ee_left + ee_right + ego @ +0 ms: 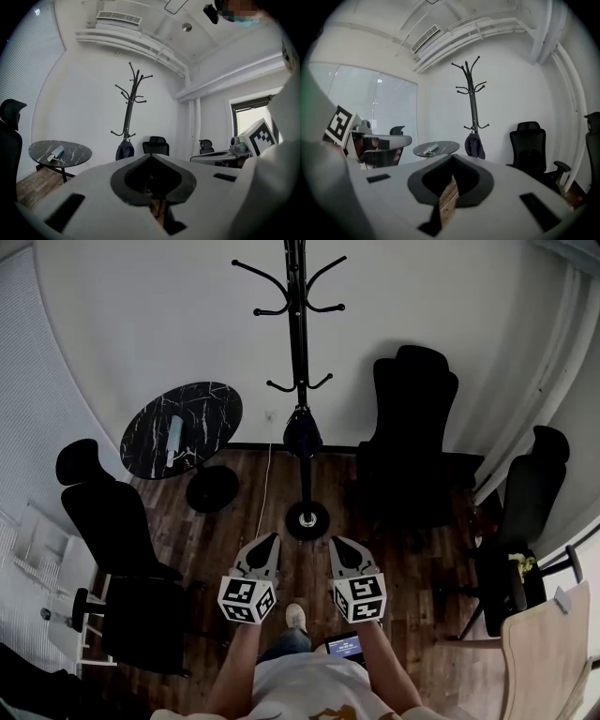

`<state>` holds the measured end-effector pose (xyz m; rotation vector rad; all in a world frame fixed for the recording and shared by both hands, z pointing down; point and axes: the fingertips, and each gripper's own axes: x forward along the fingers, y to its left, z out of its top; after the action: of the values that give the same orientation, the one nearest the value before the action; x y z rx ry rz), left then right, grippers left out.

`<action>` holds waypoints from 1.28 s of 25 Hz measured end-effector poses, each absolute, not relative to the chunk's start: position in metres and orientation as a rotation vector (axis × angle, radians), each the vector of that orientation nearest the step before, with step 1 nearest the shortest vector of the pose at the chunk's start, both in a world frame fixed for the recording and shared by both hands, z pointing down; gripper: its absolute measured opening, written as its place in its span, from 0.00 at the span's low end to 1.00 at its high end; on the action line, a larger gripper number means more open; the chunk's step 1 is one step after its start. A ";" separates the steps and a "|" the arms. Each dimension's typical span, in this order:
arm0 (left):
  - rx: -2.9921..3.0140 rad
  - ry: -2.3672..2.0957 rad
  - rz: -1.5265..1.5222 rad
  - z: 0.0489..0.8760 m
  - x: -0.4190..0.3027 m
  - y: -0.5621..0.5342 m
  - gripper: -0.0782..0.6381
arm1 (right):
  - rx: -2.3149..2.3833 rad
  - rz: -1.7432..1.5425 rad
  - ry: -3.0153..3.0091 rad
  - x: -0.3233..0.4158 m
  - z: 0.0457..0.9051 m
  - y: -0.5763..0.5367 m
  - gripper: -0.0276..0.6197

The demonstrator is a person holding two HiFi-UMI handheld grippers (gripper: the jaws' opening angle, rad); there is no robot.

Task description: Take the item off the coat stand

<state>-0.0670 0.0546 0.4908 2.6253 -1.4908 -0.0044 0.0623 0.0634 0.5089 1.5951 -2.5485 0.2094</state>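
Observation:
A black coat stand (298,343) rises against the white wall ahead, seen too in the left gripper view (129,108) and the right gripper view (472,98). A small dark bag (302,433) hangs from one of its lowest hooks, just above the floor (125,150) (474,145). My left gripper (271,540) and right gripper (332,543) are held side by side low in the head view, a good stretch short of the stand's round base (307,518). Both are shut with nothing between the jaws.
A round black marble table (181,428) with a pale object on it stands left of the stand. A black office chair (412,442) is to its right, another (117,521) at near left, a third (525,512) at far right. Wooden floor lies between.

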 end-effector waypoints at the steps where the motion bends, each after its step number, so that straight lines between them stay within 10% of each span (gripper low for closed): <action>1: 2.622 -1.493 -0.002 0.492 -0.067 0.051 0.14 | 1.591 0.213 -2.551 0.062 0.510 0.060 0.06; 32: 2.591 -1.453 0.016 0.518 -0.082 -0.259 0.14 | 1.636 0.277 -2.433 0.054 0.538 -0.235 0.06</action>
<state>-0.0820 -0.2587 0.5178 2.5905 -1.4535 0.0156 0.0536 -0.2355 0.5380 1.6355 -2.4327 0.2772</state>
